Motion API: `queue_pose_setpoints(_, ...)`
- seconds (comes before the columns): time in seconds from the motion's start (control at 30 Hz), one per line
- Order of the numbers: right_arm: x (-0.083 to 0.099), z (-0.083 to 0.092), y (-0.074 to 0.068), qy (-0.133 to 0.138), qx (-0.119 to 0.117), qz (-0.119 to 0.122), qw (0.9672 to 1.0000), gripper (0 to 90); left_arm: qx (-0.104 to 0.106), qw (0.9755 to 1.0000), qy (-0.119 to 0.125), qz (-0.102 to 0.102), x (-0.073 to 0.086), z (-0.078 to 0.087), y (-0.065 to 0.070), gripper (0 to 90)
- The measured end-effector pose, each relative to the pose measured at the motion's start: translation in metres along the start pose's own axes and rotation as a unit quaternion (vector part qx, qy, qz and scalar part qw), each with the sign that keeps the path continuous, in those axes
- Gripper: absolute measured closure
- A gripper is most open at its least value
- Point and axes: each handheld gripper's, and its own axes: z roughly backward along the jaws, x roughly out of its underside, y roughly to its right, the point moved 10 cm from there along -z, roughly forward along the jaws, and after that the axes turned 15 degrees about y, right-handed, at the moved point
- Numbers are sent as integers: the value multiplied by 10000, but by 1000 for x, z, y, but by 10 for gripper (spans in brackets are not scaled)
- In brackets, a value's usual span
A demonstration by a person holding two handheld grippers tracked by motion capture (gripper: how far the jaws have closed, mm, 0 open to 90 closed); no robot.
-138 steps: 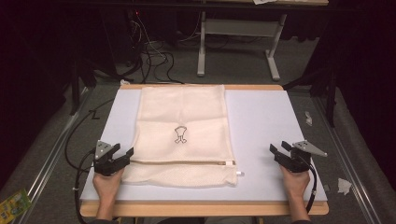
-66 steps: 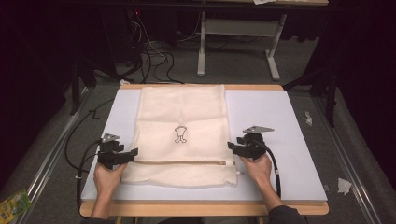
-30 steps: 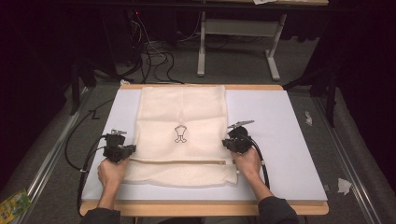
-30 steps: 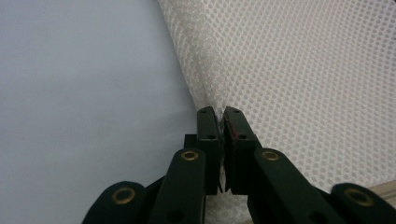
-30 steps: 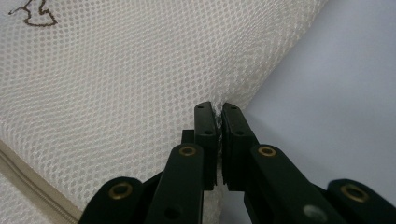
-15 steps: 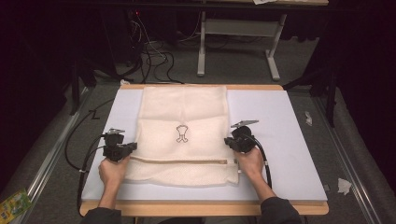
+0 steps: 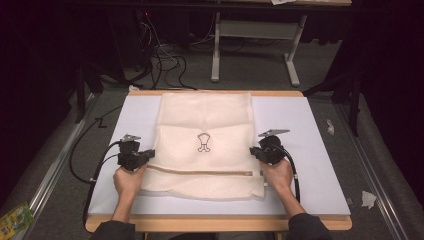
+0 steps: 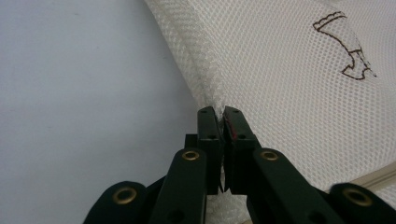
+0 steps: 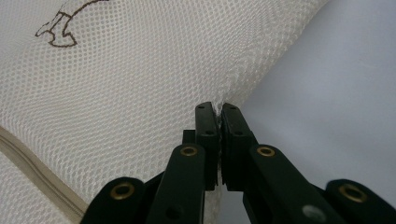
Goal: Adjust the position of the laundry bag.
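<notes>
A cream mesh laundry bag (image 7: 205,127) with a small brown emblem (image 7: 203,142) lies flat on the white table (image 7: 310,125), its zipper strip (image 7: 200,170) running across near the front. My left gripper (image 7: 148,154) is shut on the bag's left edge; in the left gripper view the jaws pinch the mesh seam (image 8: 205,88) at my left gripper (image 8: 219,114). On the bag's right edge my right gripper (image 7: 253,151) is shut, and the right gripper view has the mesh edge (image 9: 243,74) caught in my right gripper (image 9: 218,109).
Black cables (image 7: 85,160) trail off the table's left side. A grey metal table frame (image 7: 250,35) stands on the floor beyond the far edge. Paper scraps (image 7: 369,199) lie on the floor at the right, a green packet (image 7: 12,220) at the lower left.
Both grippers came in from the table's sides to the bag's edges and shut on them. Over the last second the right gripper shifted slightly outward; the left one kept still.
</notes>
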Motion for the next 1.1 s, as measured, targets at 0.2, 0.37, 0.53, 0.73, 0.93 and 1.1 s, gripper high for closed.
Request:
queue_pose_setpoints(0.2,-1,5,5,42,24,-16,10000,883,61,9999,75,-34,-4,0,7,874)
queue_pose_setpoints(0.37,-2,13,12,70,92,1,9999,883,106,9998,92,-159,-6,-4,17,875)
queue_pose_setpoints(0.53,-1,22,24,124,173,-39,9998,883,229,9994,120,-209,-9,-11,31,873)
queue_pose_setpoints(0.73,1,32,37,214,284,-63,9993,882,334,9989,196,-246,-12,-17,46,872)
queue_pose_setpoints(0.93,6,42,51,241,423,-120,9987,881,376,9984,136,-408,-9,-25,61,870)
queue_pose_setpoints(1.1,10,45,58,297,465,-142,9984,876,233,9972,-61,-702,2,-31,57,865)
